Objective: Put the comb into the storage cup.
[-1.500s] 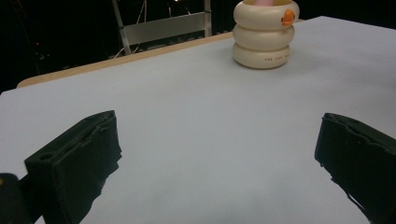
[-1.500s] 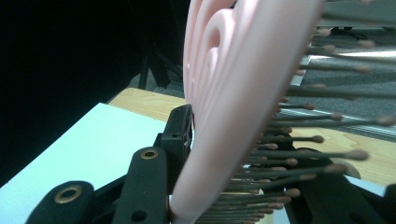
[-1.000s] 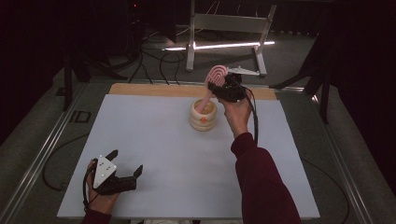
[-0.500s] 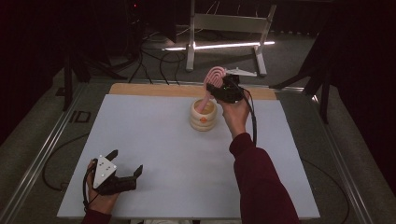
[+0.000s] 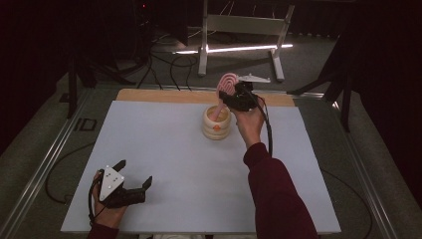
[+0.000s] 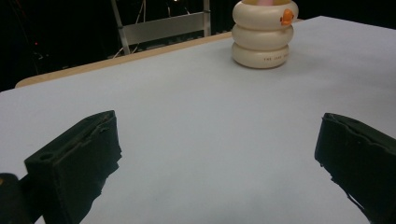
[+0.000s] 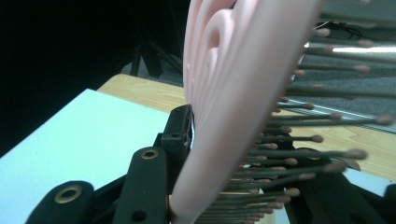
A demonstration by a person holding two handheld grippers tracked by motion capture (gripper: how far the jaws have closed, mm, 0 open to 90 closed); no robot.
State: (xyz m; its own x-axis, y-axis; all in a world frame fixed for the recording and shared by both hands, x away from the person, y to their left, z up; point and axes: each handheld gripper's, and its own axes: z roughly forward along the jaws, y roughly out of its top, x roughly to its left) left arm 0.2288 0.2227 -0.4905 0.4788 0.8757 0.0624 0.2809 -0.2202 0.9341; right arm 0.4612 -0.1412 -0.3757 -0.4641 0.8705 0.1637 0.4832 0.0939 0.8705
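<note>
Brush handle tip hidden inside cream holder [image 5: 216,123] at far side of worktop [image 5: 164,149]. Little changed since earlier frame; brush lowered slightly. Pink hairbrush [image 5: 226,88] is clamped upright in right hand-held gripper [image 5: 234,98], directly over holder. Left hand-held gripper [image 5: 133,181] is rested near worktop edge, jaws apart, holding nothing.

You can see tiny dark letters on the bottom ring of the cream holder [image 6: 262,35], far beyond your left jaws. They are too small to read.
</note>
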